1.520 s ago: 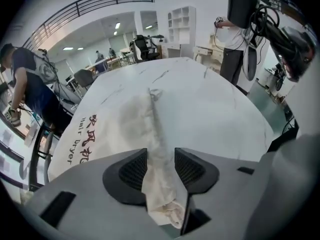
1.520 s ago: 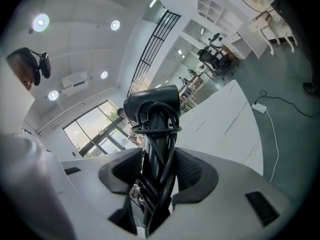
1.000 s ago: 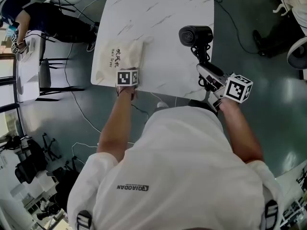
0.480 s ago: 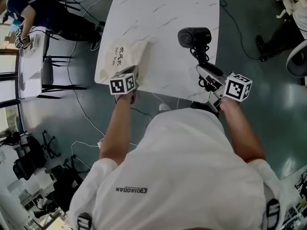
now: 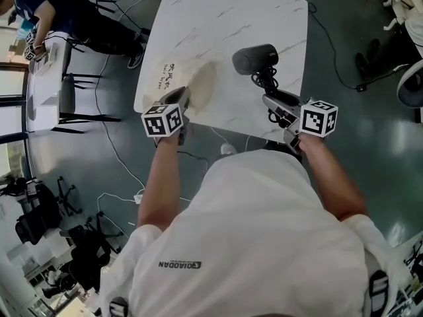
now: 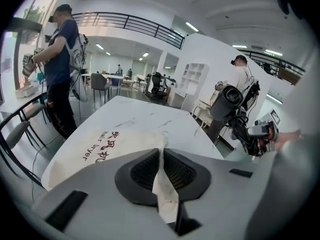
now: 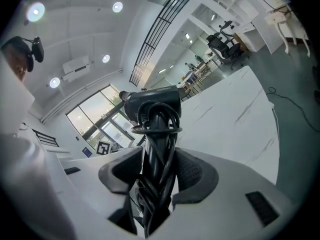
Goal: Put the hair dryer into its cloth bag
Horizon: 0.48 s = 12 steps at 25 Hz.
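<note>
The cream cloth bag, printed with red characters and the words "Hair Dryer", lies by the near left corner of the white marbled surface, its printed side along the left edge. The left gripper holds the bag's near end. In the left gripper view its jaws stand narrow and pinch a thin fold of the cloth between the ribbed pads, having closed further on it just now. From that fold the bag slopes down onto the surface. The black hair dryer is in the right gripper, over the right half of the surface near its near edge and well apart from the bag. Its barrel lies across, with one end turned toward the bag. In the right gripper view the jaws of the right gripper stand wide and press on the dryer's handle, which has the black cord wound around it, and the barrel stands above them. The left gripper view shows the hair dryer raised clear of the surface at the right. A person in a dark top stands at another table beyond the left edge.
</note>
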Motion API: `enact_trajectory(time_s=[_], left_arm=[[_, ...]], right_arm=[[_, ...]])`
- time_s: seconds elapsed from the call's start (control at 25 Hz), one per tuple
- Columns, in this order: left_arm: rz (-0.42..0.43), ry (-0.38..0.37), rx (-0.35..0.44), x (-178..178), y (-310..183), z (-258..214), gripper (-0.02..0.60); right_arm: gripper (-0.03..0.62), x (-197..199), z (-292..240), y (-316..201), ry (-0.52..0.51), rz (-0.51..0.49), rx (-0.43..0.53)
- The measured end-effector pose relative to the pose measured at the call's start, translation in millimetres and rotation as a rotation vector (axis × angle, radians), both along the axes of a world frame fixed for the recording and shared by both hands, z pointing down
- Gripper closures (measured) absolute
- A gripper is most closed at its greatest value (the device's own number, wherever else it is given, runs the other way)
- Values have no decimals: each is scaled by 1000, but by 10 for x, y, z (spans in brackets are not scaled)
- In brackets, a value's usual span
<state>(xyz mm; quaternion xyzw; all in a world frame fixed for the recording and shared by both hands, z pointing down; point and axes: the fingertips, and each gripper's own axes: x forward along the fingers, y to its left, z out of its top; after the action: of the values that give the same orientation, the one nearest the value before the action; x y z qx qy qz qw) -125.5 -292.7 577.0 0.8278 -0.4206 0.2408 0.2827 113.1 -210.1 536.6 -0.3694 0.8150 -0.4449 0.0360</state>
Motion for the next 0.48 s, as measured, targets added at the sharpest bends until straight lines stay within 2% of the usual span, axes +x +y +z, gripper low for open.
enact_trajectory(time_s=[0.32, 0.48], left_arm=[[101, -55, 27, 148, 58, -89, 528], [103, -62, 22, 165, 45, -129, 528]], right_arm=[[379, -273, 384, 34, 83, -140, -47], [379, -462, 625, 104, 163, -247, -76]])
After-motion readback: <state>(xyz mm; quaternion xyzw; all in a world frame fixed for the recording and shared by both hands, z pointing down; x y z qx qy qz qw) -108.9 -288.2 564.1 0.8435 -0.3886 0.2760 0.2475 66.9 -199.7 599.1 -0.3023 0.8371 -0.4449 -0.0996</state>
